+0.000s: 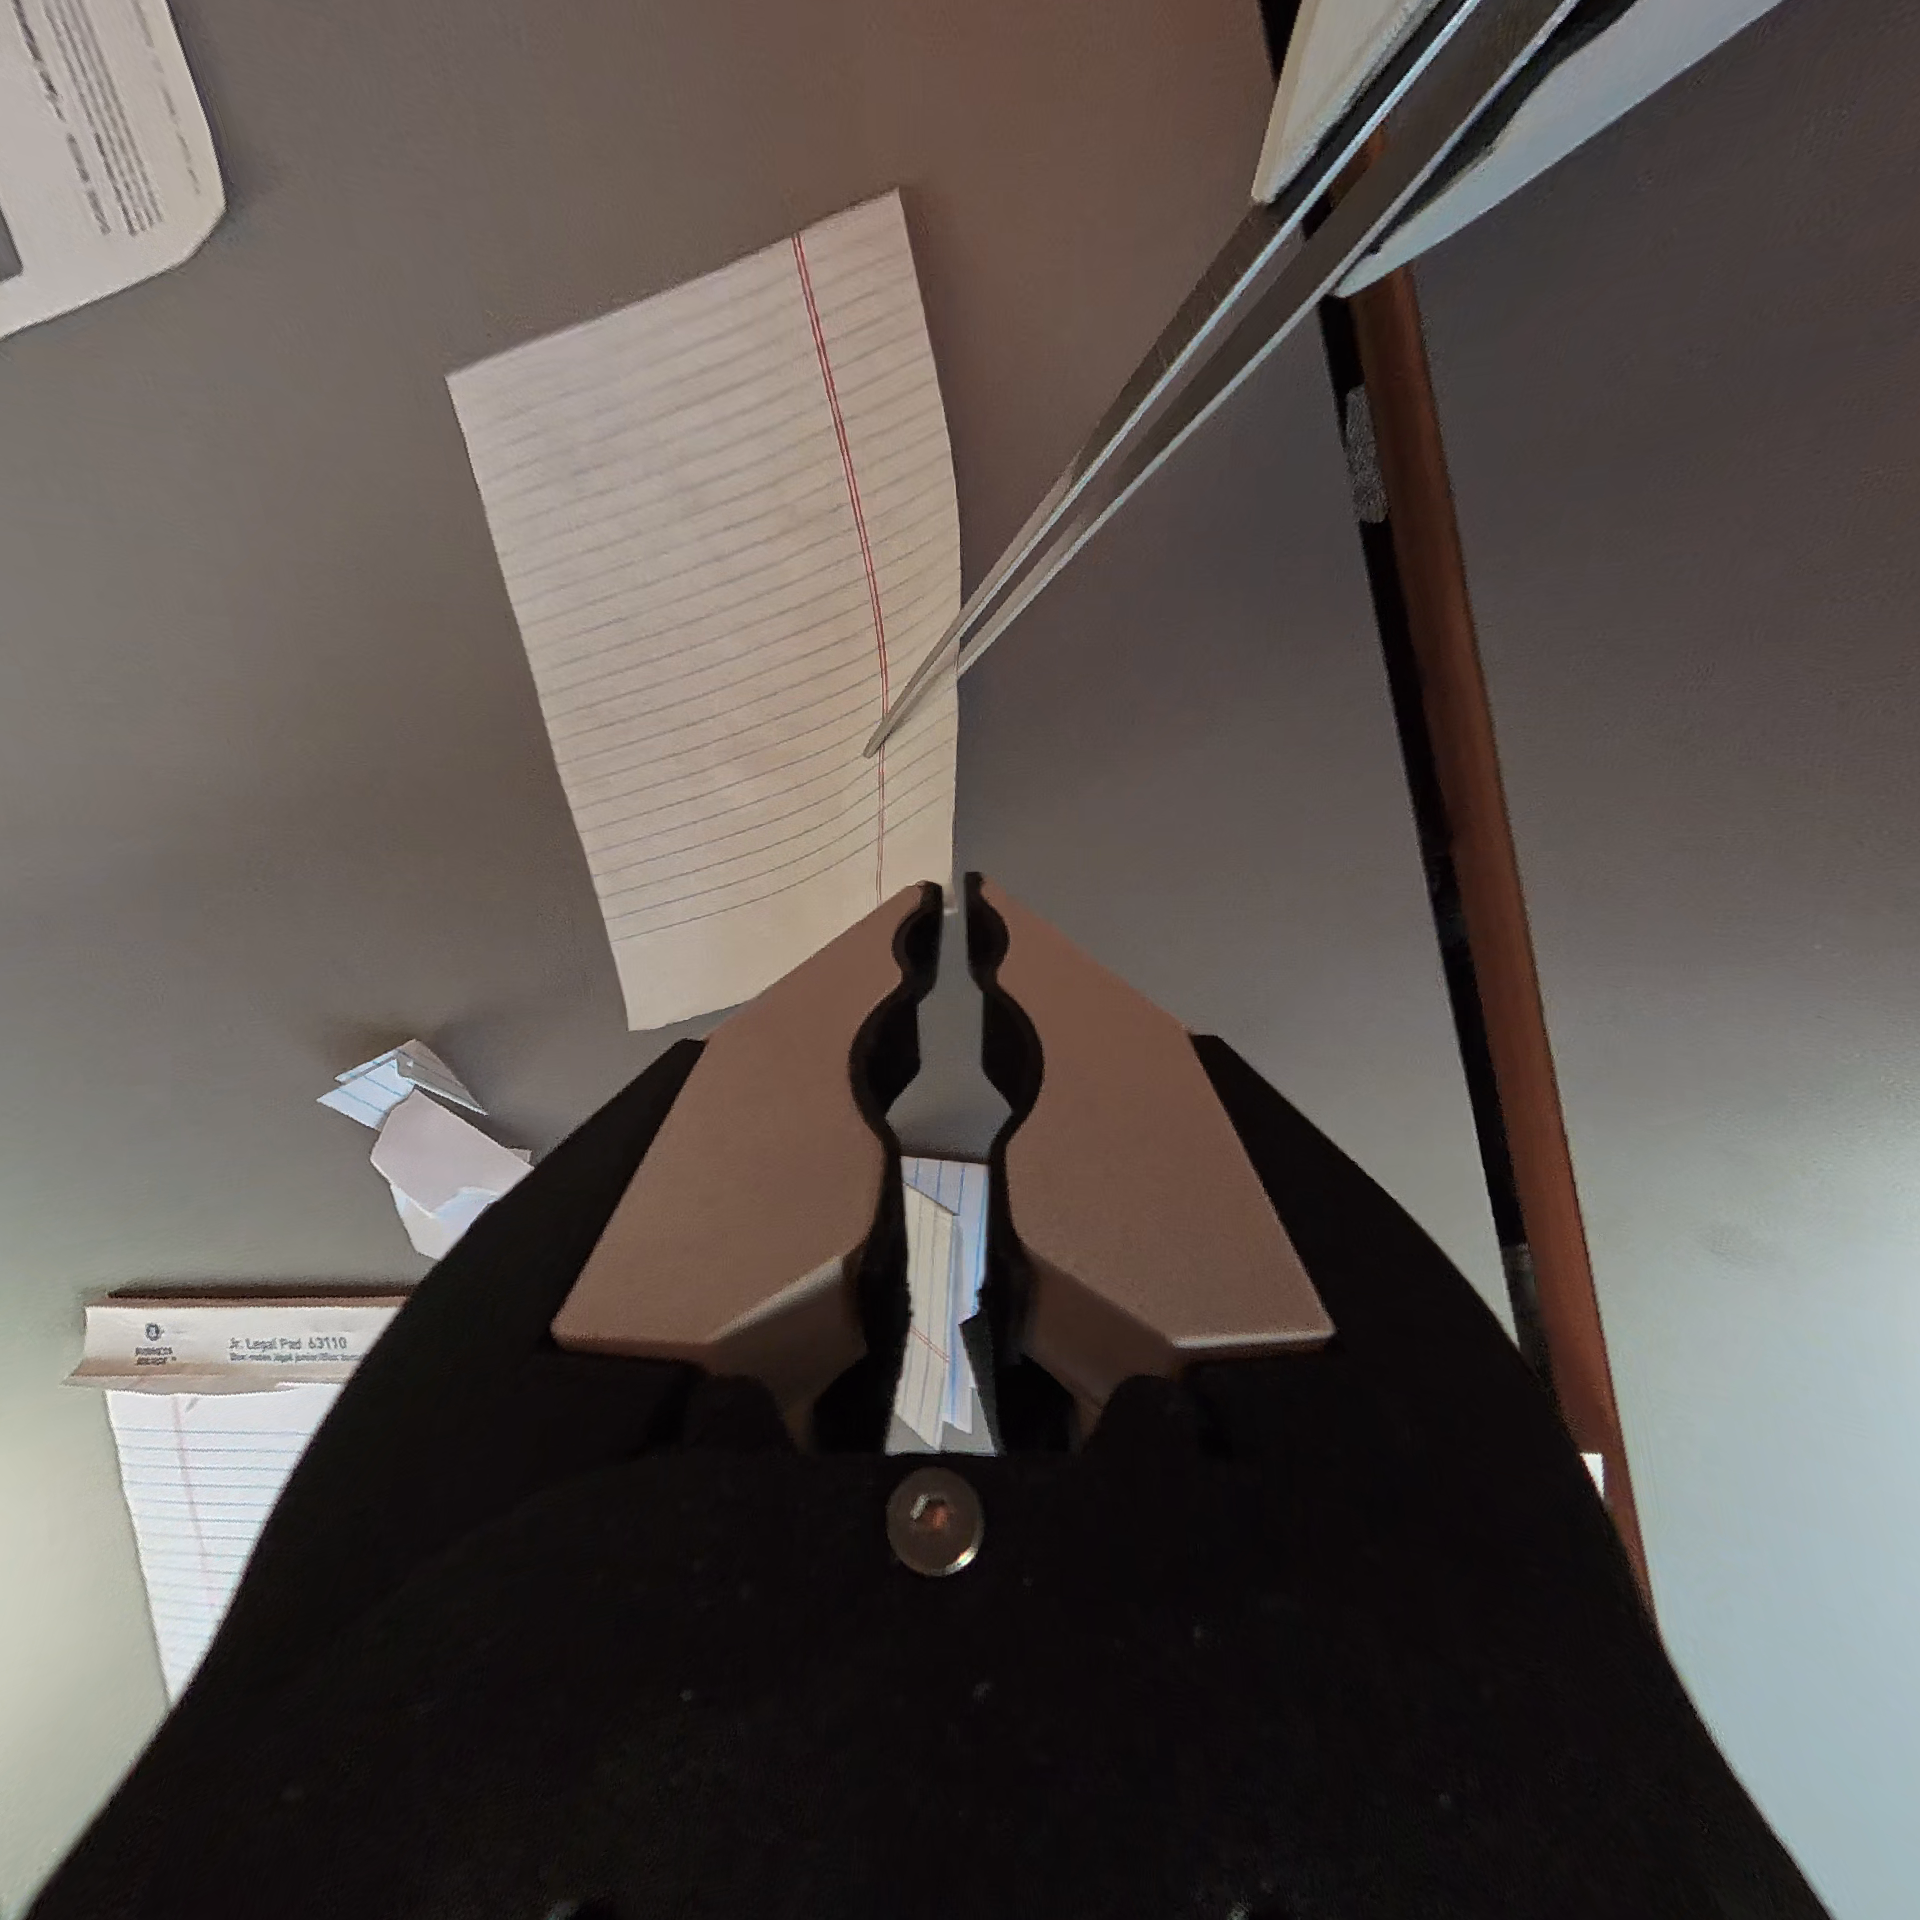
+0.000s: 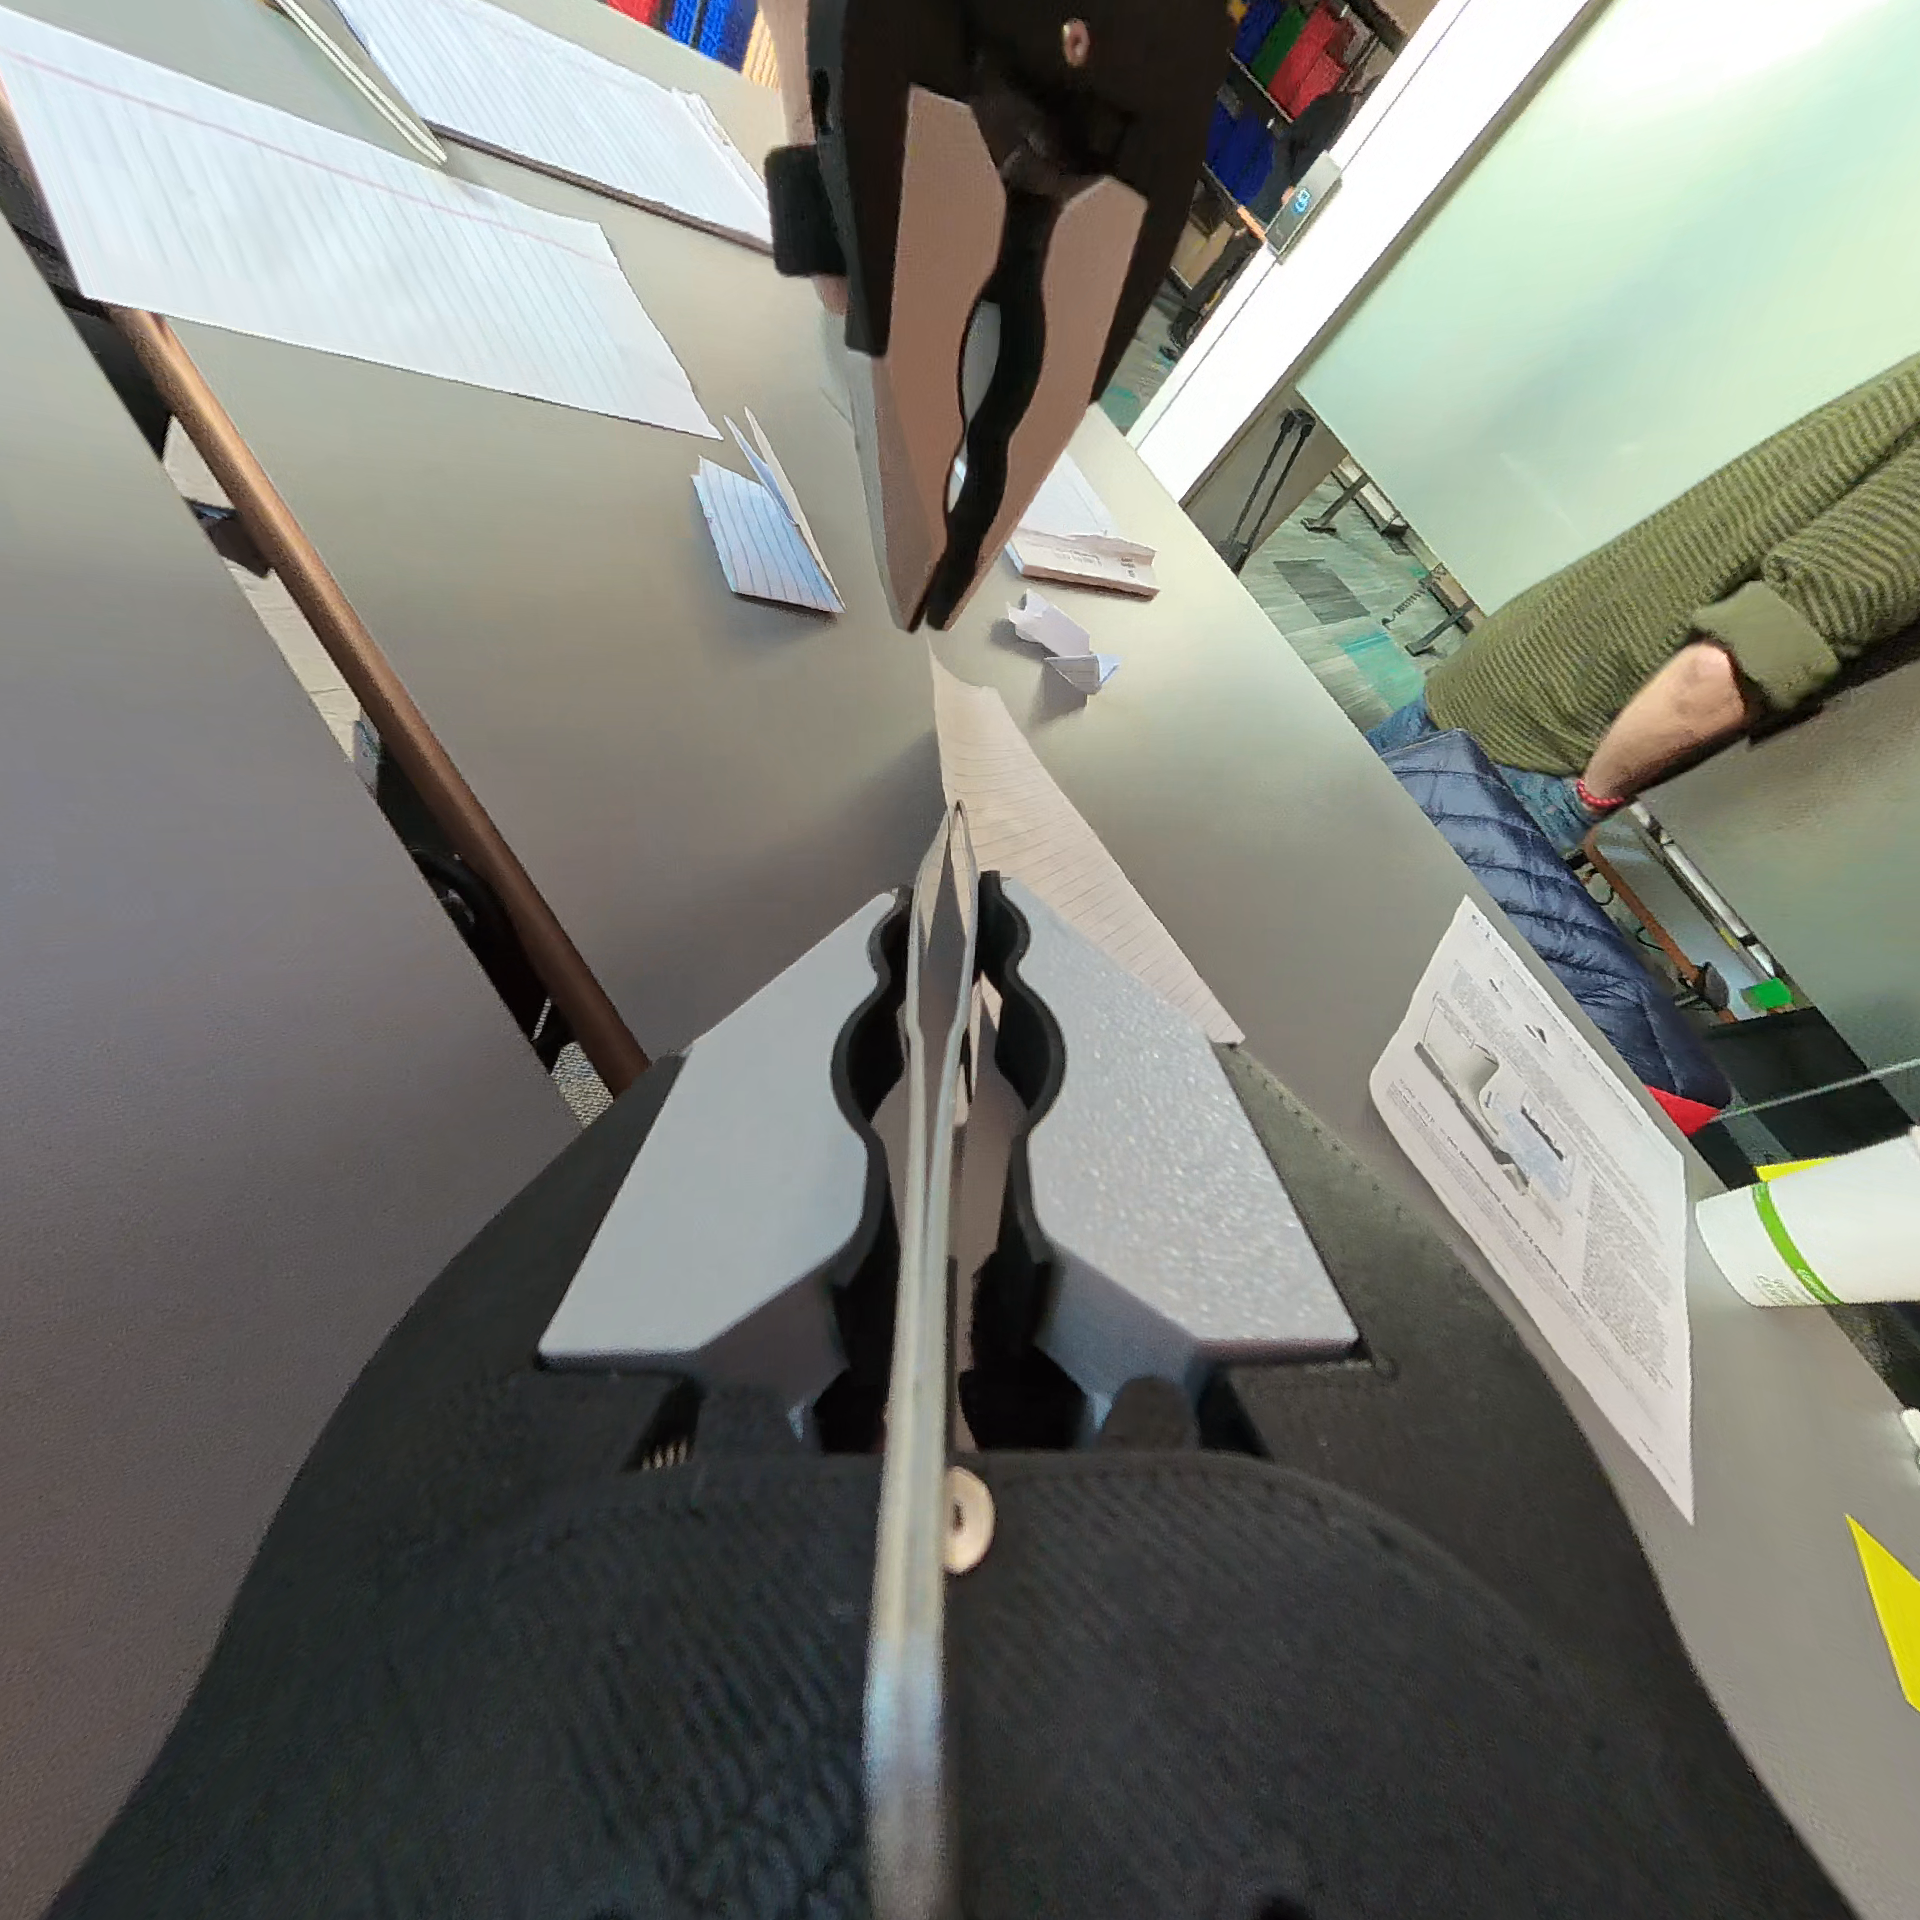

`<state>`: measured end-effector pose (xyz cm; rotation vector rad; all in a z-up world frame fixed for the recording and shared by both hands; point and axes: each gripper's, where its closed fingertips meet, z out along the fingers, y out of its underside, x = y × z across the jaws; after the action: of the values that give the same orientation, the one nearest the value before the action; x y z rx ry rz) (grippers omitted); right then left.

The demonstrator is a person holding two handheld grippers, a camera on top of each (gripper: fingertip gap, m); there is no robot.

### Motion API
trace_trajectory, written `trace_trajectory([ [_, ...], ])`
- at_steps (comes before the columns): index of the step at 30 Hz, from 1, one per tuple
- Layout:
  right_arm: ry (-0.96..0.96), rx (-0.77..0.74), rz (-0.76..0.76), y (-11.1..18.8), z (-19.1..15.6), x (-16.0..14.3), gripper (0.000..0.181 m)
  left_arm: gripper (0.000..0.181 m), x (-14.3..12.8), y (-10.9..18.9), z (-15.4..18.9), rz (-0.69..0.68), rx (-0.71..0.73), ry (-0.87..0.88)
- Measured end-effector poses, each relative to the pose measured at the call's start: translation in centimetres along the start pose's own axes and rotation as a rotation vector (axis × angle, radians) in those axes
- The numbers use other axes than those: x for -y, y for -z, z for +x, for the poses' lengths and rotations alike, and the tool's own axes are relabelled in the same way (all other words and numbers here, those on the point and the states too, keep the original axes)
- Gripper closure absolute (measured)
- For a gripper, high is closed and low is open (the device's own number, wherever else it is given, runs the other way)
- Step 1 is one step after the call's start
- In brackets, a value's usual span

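Note:
My left gripper (image 1: pixel 945 885) is shut on the edge of a white lined sheet (image 1: pixel 717 623) with a red margin line and holds it up above the grey table (image 1: pixel 260 727). My right gripper (image 2: pixel 951 883) is shut on a pair of metal scissors (image 2: pixel 925 1247) that runs forward between its fingers. In the left wrist view the scissor blades (image 1: pixel 1091 499) come in from the upper right, nearly together, with their tip over the sheet near the margin line. In the right wrist view the left gripper (image 2: pixel 925 621) hangs just beyond the scissor tip and the sheet (image 2: pixel 1049 831) shows edge-on.
A legal pad (image 1: pixel 208 1475) and crumpled paper scraps (image 1: pixel 426 1143) lie on the table. A folded lined piece (image 2: pixel 769 530), a printed sheet (image 2: pixel 1538 1195) and a white tube (image 2: pixel 1808 1236) lie nearby. A brown table edge (image 1: pixel 1455 727) borders a gap. A person's arm (image 2: pixel 1662 644) rests at the right. Tip to tip, the grippers are about 11 cm apart.

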<state>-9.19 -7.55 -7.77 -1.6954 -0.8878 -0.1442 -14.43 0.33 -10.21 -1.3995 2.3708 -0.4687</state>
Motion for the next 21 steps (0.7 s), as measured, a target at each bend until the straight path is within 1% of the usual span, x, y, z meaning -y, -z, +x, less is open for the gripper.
trace_trajectory([
  [1,-0.018,0.018,0.006,0.6,-0.1,0.0,0.171,0.168,0.1,0.7,0.5,0.037,0.006,0.027],
  [3,-0.079,0.107,0.059,2.3,-0.7,0.1,0.171,0.142,0.0,2.2,1.6,0.124,0.015,0.091],
  [4,-0.115,0.138,0.107,3.3,-0.6,0.3,0.171,0.136,0.0,2.8,2.4,0.174,0.025,0.106],
  [6,-0.202,0.186,0.155,5.1,0.0,-0.4,0.171,0.132,-0.2,3.2,3.6,0.250,0.076,0.088],
  [8,-0.256,0.254,0.209,6.4,0.5,-1.1,0.172,0.131,-0.5,2.3,4.2,0.253,0.155,0.040],
  [10,-0.293,0.306,0.217,7.1,0.8,-1.9,0.171,0.130,-0.1,1.0,4.6,0.248,0.193,0.005],
  [11,-0.293,0.319,0.219,7.3,0.9,-2.2,0.171,0.131,0.3,0.4,4.9,0.250,0.197,-0.010],
  [13,-0.300,0.378,0.235,7.7,0.7,-2.0,0.171,0.140,1.1,-0.9,5.1,0.234,0.210,-0.058],
  [14,-0.307,0.405,0.240,7.8,0.6,-2.0,0.171,0.149,1.3,-1.5,5.3,0.220,0.206,-0.080],
  [16,-0.329,0.448,0.243,8.1,0.6,-2.5,0.171,0.181,1.6,-2.5,5.7,0.198,0.169,-0.088],
  [17,-0.351,0.460,0.241,8.1,0.8,-3.0,0.171,0.181,1.8,-2.8,5.8,0.185,0.145,-0.062],
  [19,-0.423,0.496,0.235,8.4,1.0,-3.9,0.167,0.181,2.1,-3.3,6.6,0.144,0.047,0.014],
  [21,-0.478,0.531,0.229,9.1,1.1,-4.4,0.163,0.181,2.4,-3.3,6.7,0.132,0.015,0.079],
])
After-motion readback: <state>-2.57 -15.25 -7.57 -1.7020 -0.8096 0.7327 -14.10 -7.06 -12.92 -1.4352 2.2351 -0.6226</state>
